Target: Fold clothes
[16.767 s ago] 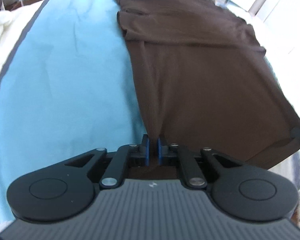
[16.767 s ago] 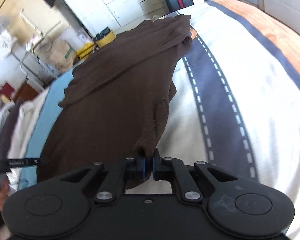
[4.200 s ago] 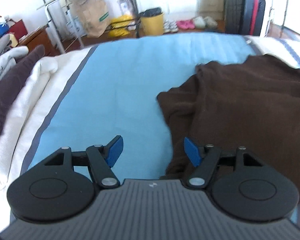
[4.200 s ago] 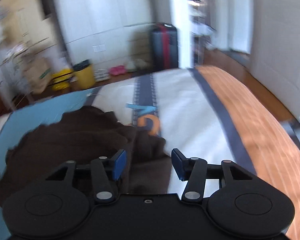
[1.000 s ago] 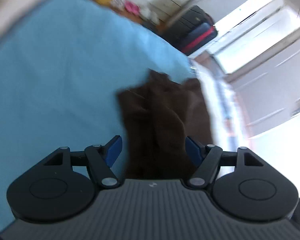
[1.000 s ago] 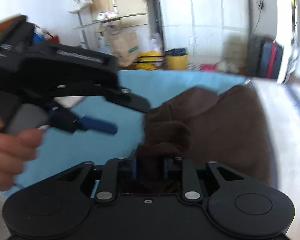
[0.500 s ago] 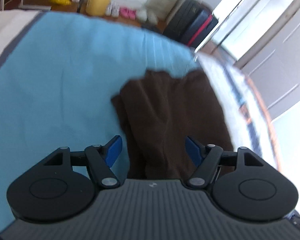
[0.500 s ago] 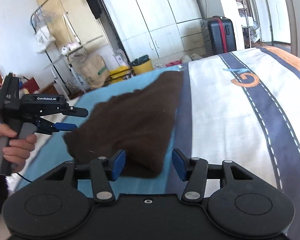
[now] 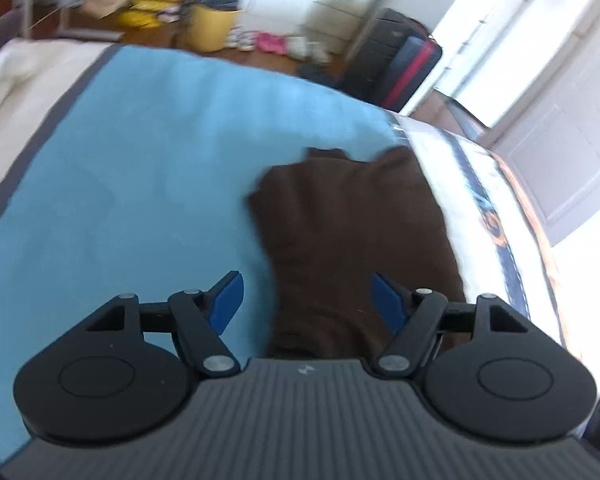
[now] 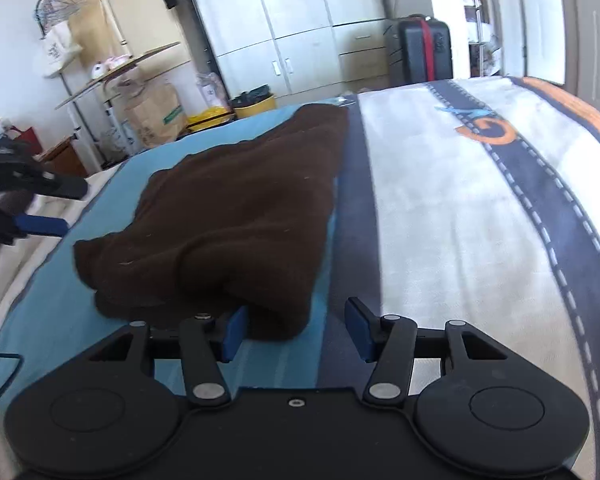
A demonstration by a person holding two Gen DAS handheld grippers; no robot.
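Note:
A dark brown garment point(image 9: 352, 232) lies folded into a thick pad on the blue blanket point(image 9: 140, 200). My left gripper point(image 9: 306, 296) hovers open above its near end, blue pads wide apart and not touching the cloth. In the right wrist view the same garment point(image 10: 240, 208) stretches away across the blanket's right side. My right gripper point(image 10: 296, 324) is open at the garment's near corner; the cloth's edge lies by the left pad, and nothing is pinched. The left gripper point(image 10: 72, 206) shows at the left edge of this view, apart from the garment.
A white bed cover point(image 10: 460, 220) with a dark road print and an orange border lies to the garment's right. Beyond the bed stand a yellow bin point(image 9: 212, 20), a black-and-red suitcase point(image 10: 420, 52), a paper bag point(image 10: 156, 116), shelves and white cupboards. A black cable point(image 10: 0, 376) trails at lower left.
My right gripper was shut on a bunched fold of the garment; it has let go, opened and drawn back. The garment now lies flat. My left gripper has pulled away from it and stayed open.

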